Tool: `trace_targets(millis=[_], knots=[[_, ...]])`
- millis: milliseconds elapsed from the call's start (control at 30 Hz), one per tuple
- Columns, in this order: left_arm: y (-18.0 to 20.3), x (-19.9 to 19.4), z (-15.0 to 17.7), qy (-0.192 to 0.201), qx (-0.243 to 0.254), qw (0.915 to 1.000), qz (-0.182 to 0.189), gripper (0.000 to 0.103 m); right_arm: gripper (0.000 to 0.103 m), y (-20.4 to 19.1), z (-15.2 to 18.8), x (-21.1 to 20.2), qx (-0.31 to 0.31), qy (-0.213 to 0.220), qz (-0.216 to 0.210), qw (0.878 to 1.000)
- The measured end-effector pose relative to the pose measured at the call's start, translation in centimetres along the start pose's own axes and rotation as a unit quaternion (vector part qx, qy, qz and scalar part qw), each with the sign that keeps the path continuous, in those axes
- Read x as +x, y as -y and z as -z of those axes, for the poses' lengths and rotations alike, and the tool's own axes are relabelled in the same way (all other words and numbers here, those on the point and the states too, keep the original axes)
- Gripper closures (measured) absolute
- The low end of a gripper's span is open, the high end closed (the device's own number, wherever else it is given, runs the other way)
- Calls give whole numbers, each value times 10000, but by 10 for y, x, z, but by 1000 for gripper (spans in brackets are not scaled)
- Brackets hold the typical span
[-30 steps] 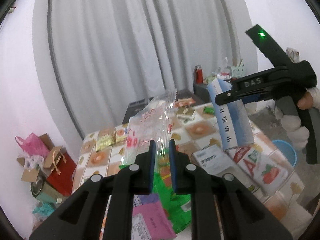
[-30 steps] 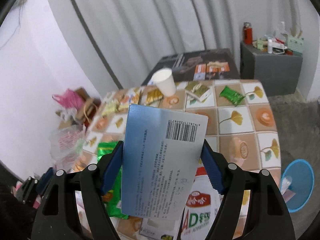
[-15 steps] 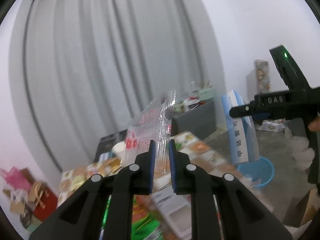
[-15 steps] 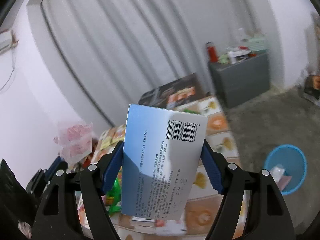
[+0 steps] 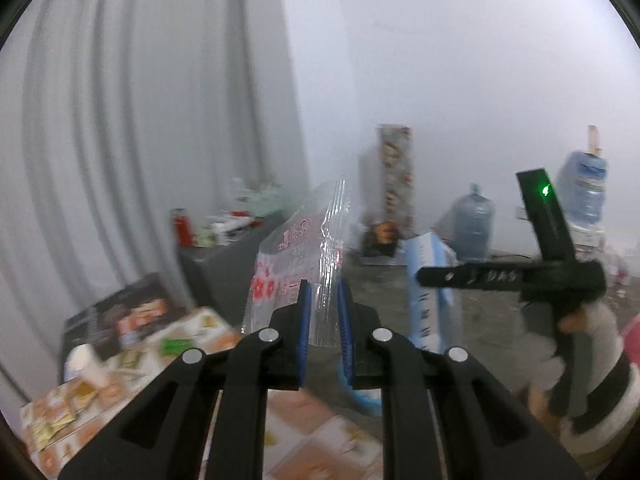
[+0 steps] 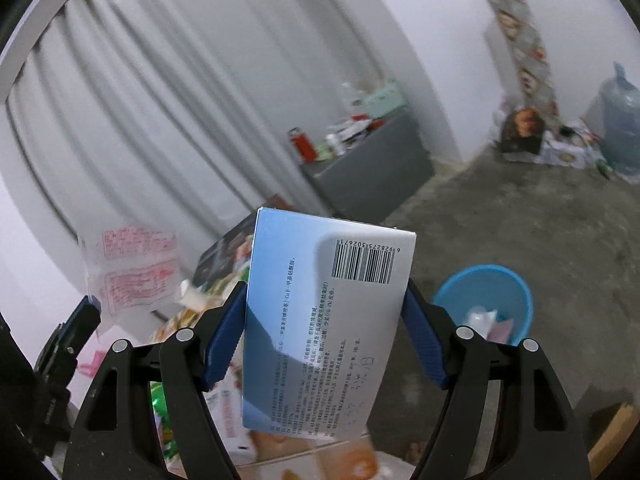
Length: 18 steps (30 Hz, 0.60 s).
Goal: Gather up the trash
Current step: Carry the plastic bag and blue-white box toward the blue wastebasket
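Observation:
My left gripper [image 5: 322,304] is shut on a clear plastic bag with red print [image 5: 298,256], held upright in the air; the bag also shows in the right wrist view [image 6: 132,268]. My right gripper [image 6: 324,320] is shut on a blue and white carton with a barcode [image 6: 320,320], held above the table edge; the carton also shows in the left wrist view [image 5: 430,288]. A blue trash bin [image 6: 486,300] with some litter in it stands on the floor, right of the carton.
The tiled table [image 5: 312,440] holds a paper cup [image 5: 86,362], wrappers and boxes. A grey cabinet [image 6: 372,168] with bottles stands by the curtain. Water jugs [image 5: 472,222] and a tall printed box [image 5: 394,176] stand by the far wall.
Both grippers have swung right, away from the table toward the floor and the blue bin, each still holding its item. The bin has grown larger in the right wrist view.

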<state>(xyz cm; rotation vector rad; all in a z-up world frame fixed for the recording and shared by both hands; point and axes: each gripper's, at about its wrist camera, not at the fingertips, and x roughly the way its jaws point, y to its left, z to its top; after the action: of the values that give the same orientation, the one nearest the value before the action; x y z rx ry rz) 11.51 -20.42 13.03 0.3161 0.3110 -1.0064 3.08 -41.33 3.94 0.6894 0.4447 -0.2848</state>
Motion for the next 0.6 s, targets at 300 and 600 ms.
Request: trace_targets(millis=[300,600], knots=[[48,122,-23,-926,-271,9857,1384,90,33,90,-1,14,756,-22,775,9941],[65,279,11,-2247,-1018,9462,2093,90,33,185,14,82,1631,-763,1241,9758]])
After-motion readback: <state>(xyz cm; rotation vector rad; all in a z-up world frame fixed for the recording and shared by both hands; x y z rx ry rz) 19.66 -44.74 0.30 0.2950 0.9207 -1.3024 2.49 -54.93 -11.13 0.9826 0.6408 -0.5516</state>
